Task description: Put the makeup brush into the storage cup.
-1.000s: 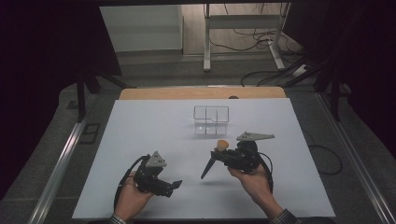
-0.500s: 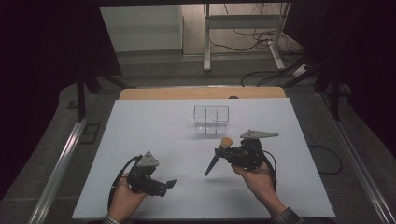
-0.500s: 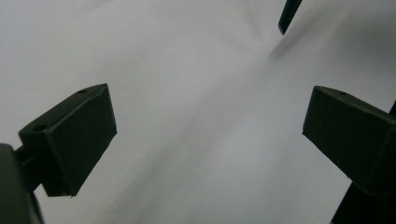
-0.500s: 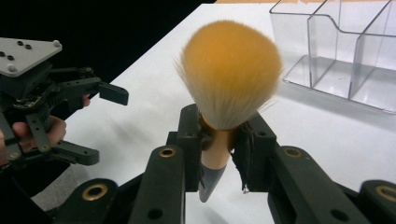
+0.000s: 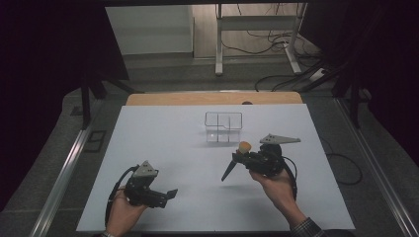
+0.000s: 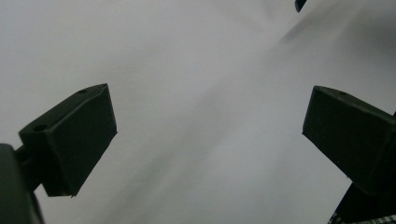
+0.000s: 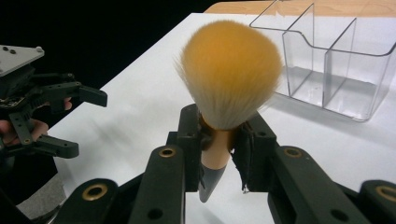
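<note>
Right tool (image 7: 219, 154) pinches a makeup brush (image 7: 229, 88) by its handle, orange bristles up — clear divided organizer (image 7: 336, 70) just beyond. Left tool (image 6: 205, 140) spread wide, nothing between, over the white tabletop (image 5: 178, 143).

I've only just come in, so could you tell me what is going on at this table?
A person holds a tool in each hand over a white table. The right tool is shut on a makeup brush with orange bristles, held near a clear divided organizer that looks empty. The left tool is open and holds nothing, low over the table.
</note>
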Tool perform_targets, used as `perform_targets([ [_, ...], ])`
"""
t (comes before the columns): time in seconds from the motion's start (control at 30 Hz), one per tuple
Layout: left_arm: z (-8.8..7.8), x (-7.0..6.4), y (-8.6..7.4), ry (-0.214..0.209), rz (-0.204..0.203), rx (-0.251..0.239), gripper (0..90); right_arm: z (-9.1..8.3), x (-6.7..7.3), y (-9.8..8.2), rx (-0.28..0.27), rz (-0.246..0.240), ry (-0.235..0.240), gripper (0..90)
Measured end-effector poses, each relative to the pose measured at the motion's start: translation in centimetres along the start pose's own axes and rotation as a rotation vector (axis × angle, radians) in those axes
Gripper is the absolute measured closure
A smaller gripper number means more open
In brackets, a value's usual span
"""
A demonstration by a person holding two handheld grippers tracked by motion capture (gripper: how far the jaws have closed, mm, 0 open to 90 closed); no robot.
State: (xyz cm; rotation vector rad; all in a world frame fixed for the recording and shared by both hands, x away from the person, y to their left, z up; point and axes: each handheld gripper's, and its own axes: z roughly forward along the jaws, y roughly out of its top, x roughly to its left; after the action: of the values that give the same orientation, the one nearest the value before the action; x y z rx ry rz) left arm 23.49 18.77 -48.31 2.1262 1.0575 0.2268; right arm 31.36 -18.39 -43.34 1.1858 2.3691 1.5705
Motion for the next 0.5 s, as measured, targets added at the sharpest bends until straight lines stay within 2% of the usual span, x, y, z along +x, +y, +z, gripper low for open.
perform_targets([
  [0.13, -0.4, 0.4, -0.4, 0.002, -0.019, -0.002, 3.5, -0.1, -0.2, 0.1, -0.003, 0.002, -0.007, 72.9],
  [0.5, -0.9, 0.9, -1.2, 0.027, -0.038, 0.013, 3.4, -0.7, -0.9, 0.4, -0.016, 0.005, -0.027, 72.9],
])
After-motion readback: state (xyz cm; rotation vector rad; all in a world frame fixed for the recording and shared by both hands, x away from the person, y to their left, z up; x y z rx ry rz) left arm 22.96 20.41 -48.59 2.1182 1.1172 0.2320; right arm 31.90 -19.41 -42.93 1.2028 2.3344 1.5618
